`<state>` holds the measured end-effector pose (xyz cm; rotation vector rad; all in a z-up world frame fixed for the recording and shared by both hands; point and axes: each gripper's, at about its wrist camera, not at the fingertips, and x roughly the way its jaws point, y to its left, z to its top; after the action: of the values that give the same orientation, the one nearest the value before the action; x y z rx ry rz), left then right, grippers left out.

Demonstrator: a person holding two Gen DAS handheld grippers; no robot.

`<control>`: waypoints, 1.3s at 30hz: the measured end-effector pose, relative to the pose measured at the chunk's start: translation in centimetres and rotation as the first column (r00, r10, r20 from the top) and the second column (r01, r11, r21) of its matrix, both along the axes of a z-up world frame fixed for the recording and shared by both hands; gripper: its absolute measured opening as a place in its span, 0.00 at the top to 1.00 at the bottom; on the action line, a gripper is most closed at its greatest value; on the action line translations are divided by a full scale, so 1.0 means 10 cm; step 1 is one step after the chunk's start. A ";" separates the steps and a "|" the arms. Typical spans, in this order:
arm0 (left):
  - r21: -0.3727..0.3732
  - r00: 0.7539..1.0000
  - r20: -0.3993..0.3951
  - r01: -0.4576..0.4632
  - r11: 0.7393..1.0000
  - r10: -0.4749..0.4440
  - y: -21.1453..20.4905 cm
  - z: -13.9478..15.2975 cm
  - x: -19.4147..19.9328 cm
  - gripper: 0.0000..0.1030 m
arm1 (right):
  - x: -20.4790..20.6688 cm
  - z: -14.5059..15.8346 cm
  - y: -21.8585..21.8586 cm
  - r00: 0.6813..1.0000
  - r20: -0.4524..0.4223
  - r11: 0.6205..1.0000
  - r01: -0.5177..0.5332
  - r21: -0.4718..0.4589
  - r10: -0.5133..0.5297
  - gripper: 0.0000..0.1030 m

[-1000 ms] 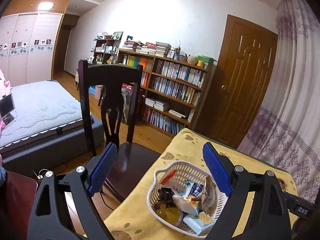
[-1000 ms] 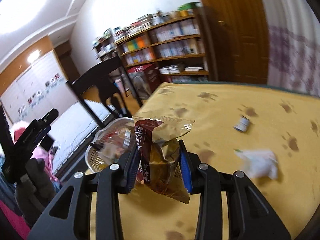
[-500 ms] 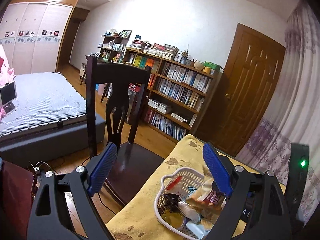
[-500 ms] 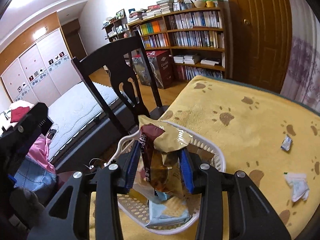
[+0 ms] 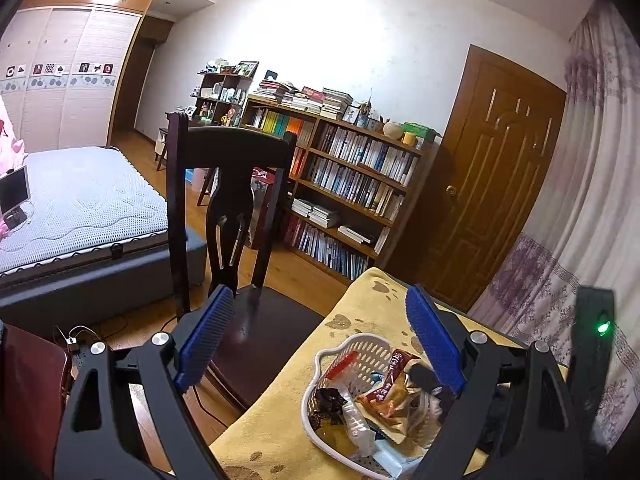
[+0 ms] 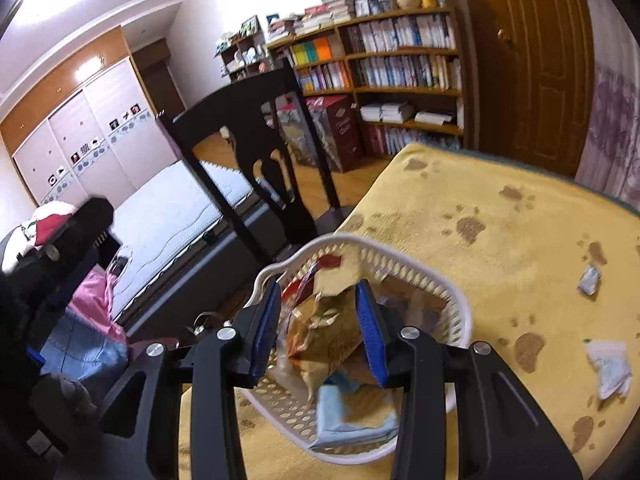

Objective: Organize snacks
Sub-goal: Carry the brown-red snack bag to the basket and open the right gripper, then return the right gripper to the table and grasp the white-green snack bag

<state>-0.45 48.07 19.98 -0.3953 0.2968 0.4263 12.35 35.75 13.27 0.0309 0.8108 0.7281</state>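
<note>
Left gripper (image 5: 316, 340) hung with fingers spread wide and empty, just left of the white perforated plastic basket (image 6: 448, 292) on the yellow paw-print tablecloth (image 6: 500, 240). Right gripper (image 6: 318, 316) pinched the crinkled gold-and-red snack bag (image 6: 328, 332) over the basket's middle; best released low, inside the rim. Only the right wrist view showed two small wrappers (image 6: 608, 368) lying well right of the basket.

Basket (image 5: 320, 364) near side cut off, snack bag (image 6: 324, 336) print blurred
</note>
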 end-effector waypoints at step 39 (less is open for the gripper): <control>-0.010 0.998 -0.013 0.054 0.998 -0.055 -0.29 -0.04 0.10 0.03 | 0.38 -0.23 -1.88 0.929 -0.033 0.930 0.367 -0.010 -0.367 0.34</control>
<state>0.56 45.21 19.57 -0.3936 0.3217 0.3742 16.19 16.96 10.95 0.1880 0.8106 0.3710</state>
